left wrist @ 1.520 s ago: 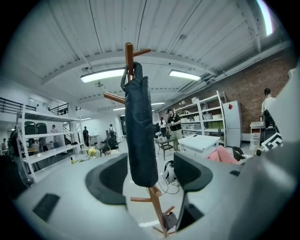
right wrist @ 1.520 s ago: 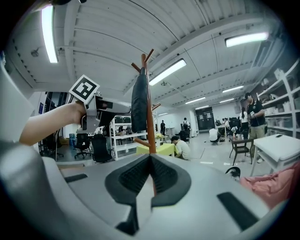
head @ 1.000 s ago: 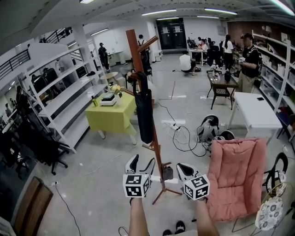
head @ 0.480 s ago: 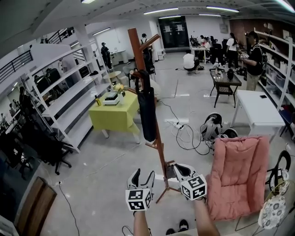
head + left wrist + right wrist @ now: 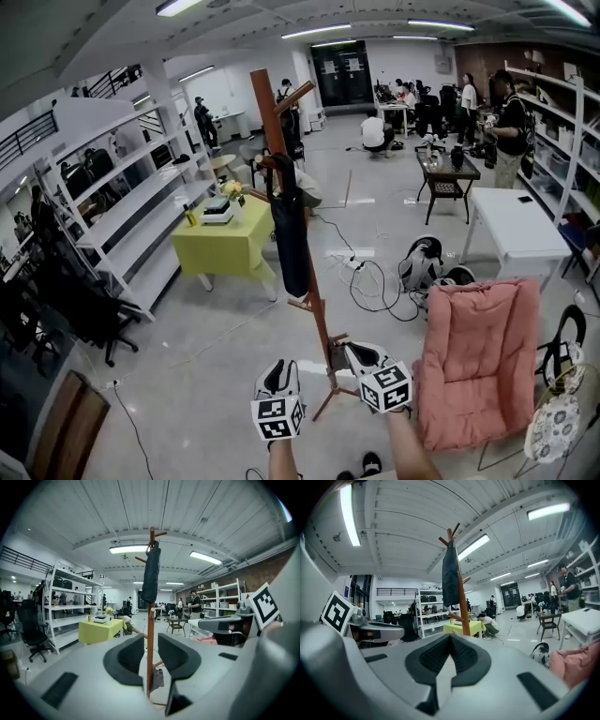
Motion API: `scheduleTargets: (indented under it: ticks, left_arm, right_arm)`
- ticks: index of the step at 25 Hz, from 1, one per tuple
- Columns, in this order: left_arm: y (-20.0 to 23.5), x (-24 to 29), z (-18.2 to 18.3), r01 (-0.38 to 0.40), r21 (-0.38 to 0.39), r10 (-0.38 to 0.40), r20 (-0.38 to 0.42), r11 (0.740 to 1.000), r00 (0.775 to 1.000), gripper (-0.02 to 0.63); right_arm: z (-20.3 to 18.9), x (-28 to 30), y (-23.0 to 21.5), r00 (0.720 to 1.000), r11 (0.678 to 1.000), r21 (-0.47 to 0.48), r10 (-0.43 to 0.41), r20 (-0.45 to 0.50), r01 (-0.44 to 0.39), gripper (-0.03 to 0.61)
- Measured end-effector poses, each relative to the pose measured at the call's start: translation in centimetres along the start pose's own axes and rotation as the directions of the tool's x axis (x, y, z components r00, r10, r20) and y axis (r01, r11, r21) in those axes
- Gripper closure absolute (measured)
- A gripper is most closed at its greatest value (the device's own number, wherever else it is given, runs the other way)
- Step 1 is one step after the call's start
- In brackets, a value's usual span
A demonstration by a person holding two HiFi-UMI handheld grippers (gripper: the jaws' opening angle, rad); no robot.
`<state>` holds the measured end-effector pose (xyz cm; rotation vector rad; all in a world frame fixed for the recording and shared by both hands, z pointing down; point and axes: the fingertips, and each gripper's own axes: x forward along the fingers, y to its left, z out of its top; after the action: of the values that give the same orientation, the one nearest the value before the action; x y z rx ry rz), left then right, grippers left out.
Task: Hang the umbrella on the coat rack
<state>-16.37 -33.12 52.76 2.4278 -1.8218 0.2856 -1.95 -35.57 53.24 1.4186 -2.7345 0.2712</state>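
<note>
A dark folded umbrella [image 5: 288,234] hangs from an upper peg of the wooden coat rack [image 5: 270,122], straight down along the pole. In the left gripper view the umbrella [image 5: 151,573] hangs on the rack [image 5: 150,644] ahead; in the right gripper view the umbrella [image 5: 450,576] hangs on the rack [image 5: 463,609]. My left gripper [image 5: 279,373] is held low before the rack's foot. Its jaws have just been closing, with a narrow gap left and nothing between them [image 5: 151,656]. Just right of the rack's legs, my right gripper [image 5: 361,354] is shut and empty [image 5: 450,641].
A pink padded chair [image 5: 478,356] stands close at right, beside a white table [image 5: 520,230]. A yellow-covered table [image 5: 225,239] and grey shelving [image 5: 122,216] are at left. Cables and a bag [image 5: 417,262] lie on the floor beyond the rack. People are at the back.
Both grippers have dropped lower in the head view, the left more. The left jaws have narrowed from wide apart to a slim gap. The umbrella still hangs on the rack.
</note>
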Motion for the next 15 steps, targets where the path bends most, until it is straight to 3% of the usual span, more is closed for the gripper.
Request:
scheduleTargets:
  ticks: [5, 11, 15]
  left_arm:
    - [0.2, -0.3, 0.3, 0.007, 0.003, -0.007, 0.019, 1.0, 1.0, 0.601]
    - [-0.8, -0.2, 0.8, 0.055, 0.01, -0.055, 0.044, 0.998, 0.998, 0.606]
    - [-0.9, 0.1, 1.0, 0.047, 0.024, -0.048, 0.04, 0.999, 0.998, 0.606]
  right_arm:
    - [-0.4, 0.3, 0.6, 1.0, 1.0, 0.0, 0.006, -0.01, -0.006, 0.574]
    - [-0.8, 0.2, 0.1, 1.0, 1.0, 0.005, -0.001, -0.02, 0.001, 0.574]
    - [-0.9, 0.1, -0.3, 1.0, 1.0, 0.009, -0.005, -0.023, 0.005, 0.574]
